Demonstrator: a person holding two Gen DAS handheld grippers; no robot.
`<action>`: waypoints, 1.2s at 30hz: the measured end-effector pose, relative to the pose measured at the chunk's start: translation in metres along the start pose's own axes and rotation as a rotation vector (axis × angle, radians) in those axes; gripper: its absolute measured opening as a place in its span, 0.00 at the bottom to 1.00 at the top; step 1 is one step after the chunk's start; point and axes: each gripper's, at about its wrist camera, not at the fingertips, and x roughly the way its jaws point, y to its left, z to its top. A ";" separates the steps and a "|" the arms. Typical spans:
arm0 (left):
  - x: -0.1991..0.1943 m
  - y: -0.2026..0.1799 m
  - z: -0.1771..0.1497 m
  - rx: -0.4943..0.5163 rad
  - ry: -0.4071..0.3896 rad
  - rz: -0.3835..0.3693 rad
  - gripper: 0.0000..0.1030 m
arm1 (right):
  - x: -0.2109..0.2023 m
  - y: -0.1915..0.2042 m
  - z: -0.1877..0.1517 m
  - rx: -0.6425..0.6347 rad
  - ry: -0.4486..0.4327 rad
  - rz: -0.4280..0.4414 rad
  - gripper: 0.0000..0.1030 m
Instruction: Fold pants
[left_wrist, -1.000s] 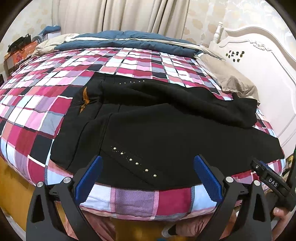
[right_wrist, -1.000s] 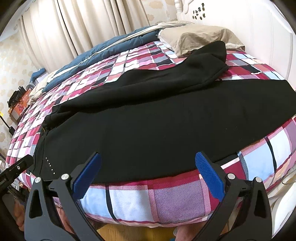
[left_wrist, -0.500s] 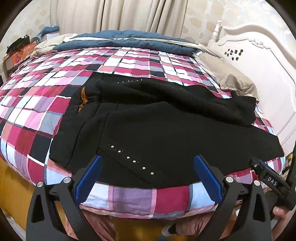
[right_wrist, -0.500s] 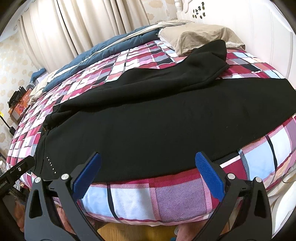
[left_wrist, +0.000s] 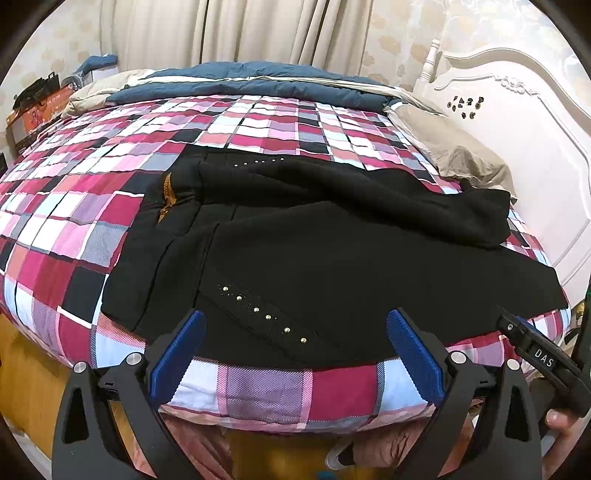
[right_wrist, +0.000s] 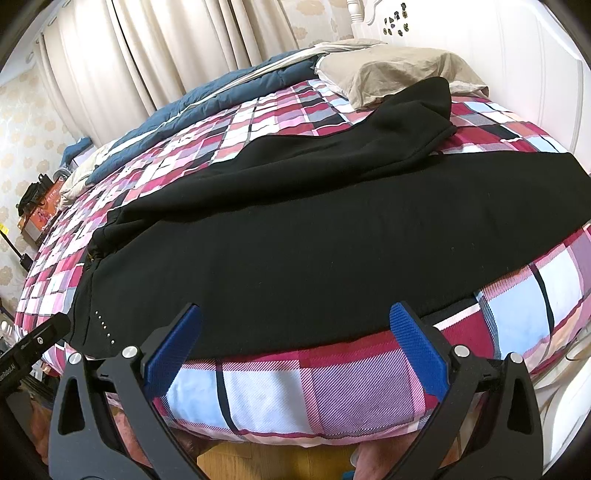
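Black pants (left_wrist: 332, 258) lie spread across the plaid bed, waist at the left with a row of small studs (left_wrist: 262, 312), legs running right toward the headboard. The far leg is bunched over the near one. In the right wrist view the pants (right_wrist: 314, 240) fill the middle. My left gripper (left_wrist: 295, 343) is open and empty, just off the bed's near edge by the waist. My right gripper (right_wrist: 295, 339) is open and empty, just off the near edge by the near leg. Each gripper's body shows at the edge of the other's view.
The plaid bedspread (left_wrist: 92, 206) covers the bed. A blue quilt (left_wrist: 258, 85) lies along the far side by the curtains. A beige pillow (left_wrist: 454, 147) and white headboard (left_wrist: 535, 129) stand at the right. A box with clutter (left_wrist: 33, 110) sits far left.
Both grippers have drawn back slightly and risen a little, so the pants sit a bit farther from the fingers. The pants have not moved.
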 end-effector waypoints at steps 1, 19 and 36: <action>-0.001 0.000 -0.001 0.001 -0.001 0.002 0.95 | 0.000 0.000 0.000 0.000 0.001 0.000 0.98; -0.008 -0.004 -0.001 0.028 -0.009 0.013 0.95 | -0.001 0.006 -0.007 0.000 0.018 0.003 0.98; -0.006 -0.006 -0.002 0.028 -0.006 0.011 0.95 | 0.002 0.010 -0.010 0.003 0.026 0.002 0.98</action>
